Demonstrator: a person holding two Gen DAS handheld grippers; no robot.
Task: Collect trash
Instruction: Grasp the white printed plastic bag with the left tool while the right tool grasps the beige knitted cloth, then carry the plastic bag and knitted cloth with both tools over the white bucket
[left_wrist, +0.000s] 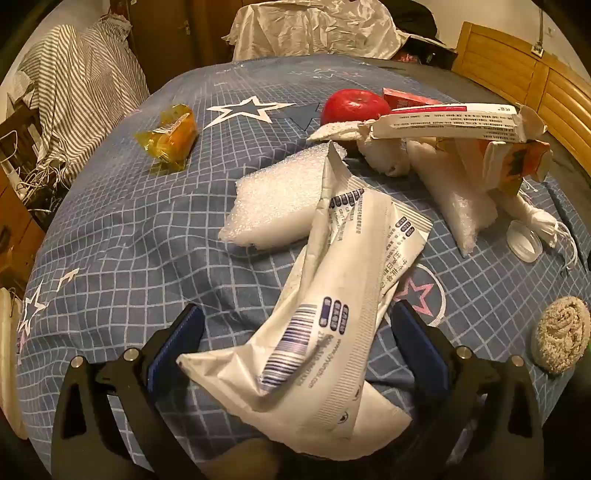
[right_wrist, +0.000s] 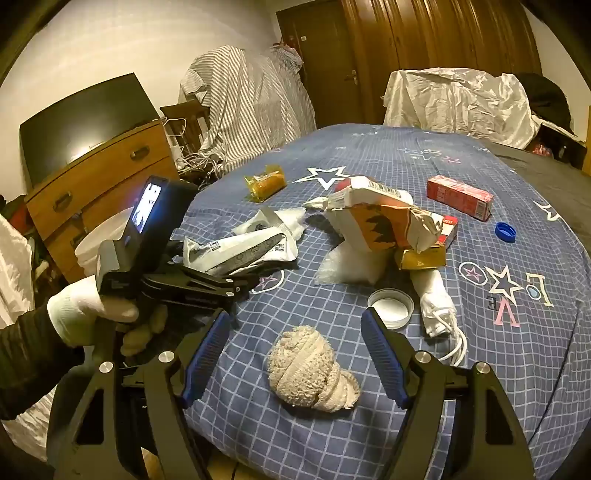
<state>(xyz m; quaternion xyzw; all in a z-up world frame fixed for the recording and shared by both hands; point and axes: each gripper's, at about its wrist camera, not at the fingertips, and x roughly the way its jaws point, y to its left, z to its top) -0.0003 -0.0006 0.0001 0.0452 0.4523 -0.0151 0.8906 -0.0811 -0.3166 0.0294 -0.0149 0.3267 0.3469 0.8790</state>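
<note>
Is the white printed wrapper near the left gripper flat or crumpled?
Crumpled. The white printed wrapper is creased and folded over itself, puffed up off the blue bedspread, lying between the open fingers of the left gripper.

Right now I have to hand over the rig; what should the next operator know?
Left gripper: open, fingers either side of the white wrapper, not pressing it.
Right gripper: open, empty, over the beige wad.
All on the bed: foam, torn bag, yellow packet, red box, lid, blue cap, apple.
Done: nothing visibly collected.
Left: grip the wrapper, then the rest.
</note>
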